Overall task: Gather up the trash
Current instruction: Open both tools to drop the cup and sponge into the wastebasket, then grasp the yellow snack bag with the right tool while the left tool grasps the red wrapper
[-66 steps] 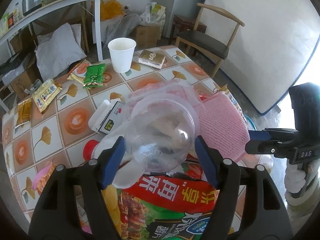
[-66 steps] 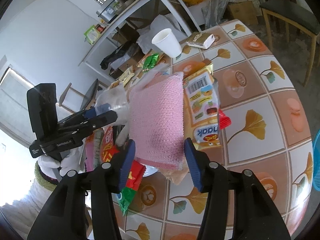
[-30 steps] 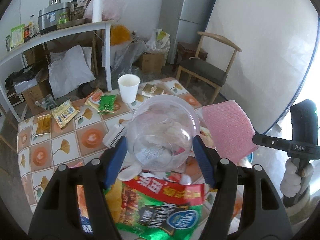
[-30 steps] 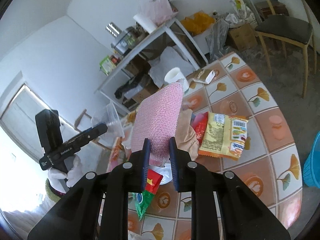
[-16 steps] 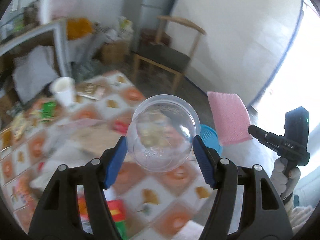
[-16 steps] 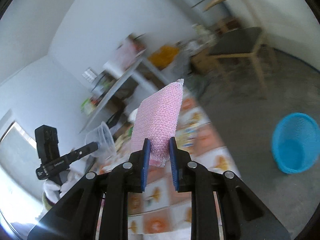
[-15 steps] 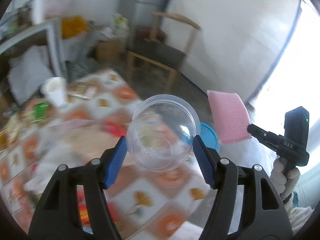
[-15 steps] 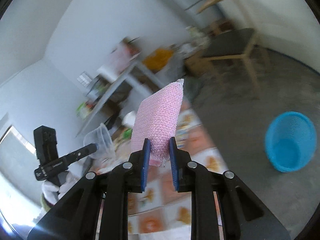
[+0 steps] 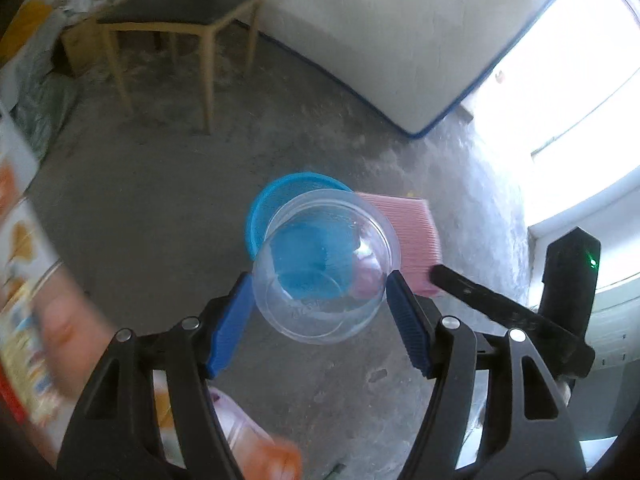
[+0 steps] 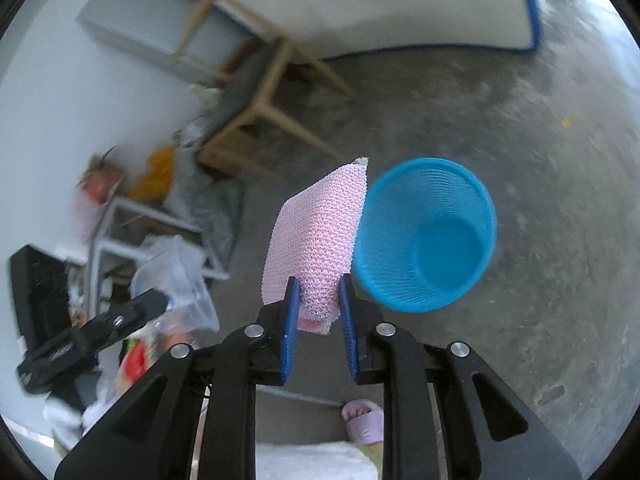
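Clamped between the blue pads of the left gripper (image 9: 320, 312) is a clear plastic cup (image 9: 326, 266), its open mouth turned toward the camera; the jaws stand wide and press on the cup's sides. Nothing can be made out inside the cup. Directly beyond these jaws, seen through the cup's clear wall, a blue mesh basket (image 9: 260, 216) stands on the concrete floor (image 9: 140, 208).

A pink mesh pad (image 10: 320, 240) is pinched at its lower end by the right gripper (image 10: 319, 322), whose jaws are narrow and opening at this moment, the pad between them and touched by both pads. The pad rises tilted above the jaws. Just to the right of and beyond them the basket (image 10: 426, 236) is seen from above, and no contents can be seen in it.

Compared with one second earlier, the tiled counter and its wrappers have been replaced ahead of both pairs of jaws by the floor and basket; only a blurred edge of the counter (image 9: 24, 264) is left beside the left jaws. A wooden chair (image 9: 176, 12) stands well beyond.
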Demonstrator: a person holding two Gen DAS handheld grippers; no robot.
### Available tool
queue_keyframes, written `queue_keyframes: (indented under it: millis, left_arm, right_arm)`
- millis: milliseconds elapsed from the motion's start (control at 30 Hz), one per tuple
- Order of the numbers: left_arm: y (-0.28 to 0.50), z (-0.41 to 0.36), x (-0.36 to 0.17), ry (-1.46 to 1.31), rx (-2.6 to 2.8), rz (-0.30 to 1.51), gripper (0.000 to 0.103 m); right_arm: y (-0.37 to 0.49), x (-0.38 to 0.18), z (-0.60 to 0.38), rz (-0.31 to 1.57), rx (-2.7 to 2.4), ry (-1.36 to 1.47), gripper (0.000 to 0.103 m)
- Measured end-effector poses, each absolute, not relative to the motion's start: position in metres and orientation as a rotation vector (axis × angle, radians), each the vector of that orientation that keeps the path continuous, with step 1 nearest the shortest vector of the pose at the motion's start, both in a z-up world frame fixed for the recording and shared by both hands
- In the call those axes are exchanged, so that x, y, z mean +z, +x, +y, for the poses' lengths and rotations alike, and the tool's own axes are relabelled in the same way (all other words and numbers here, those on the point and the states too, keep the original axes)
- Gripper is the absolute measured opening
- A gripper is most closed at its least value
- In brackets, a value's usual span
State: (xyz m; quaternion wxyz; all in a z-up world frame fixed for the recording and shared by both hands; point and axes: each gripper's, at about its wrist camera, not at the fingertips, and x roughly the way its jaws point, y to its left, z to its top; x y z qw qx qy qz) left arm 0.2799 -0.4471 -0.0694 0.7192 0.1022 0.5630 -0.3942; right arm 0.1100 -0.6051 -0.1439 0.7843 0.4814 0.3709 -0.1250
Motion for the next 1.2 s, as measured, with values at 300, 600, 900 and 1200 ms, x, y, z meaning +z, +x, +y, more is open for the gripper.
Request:
queue_keyframes:
  millis: [300,600,900,1200]
  left_arm:
    - [0.287,-0.469,-0.103,0.159,-0.827,1.215,0.085]
    - [0.278,-0.413,-0.064,0.141,-0.847,1.108,0.085]
    - [0.261,-0.323,-0.002,0.095,-0.838,1.002,0.085]
    - [0.21,-0.188,0.048,0.079,-0.734,0.847,0.085]
  right_arm:
    - [0.125,-0.247,-0.633,0.927,-0.435,1.112,0.043]
    - [0.104,-0.217,-0.617,0.894,-0.385,1.019,0.043]
    - [0.085,-0.16,-0.602,0.823,-0.315,0.968,0.044]
    - [0.103,-0.089,-0.549,0.789,-0.1,0.861,0.056]
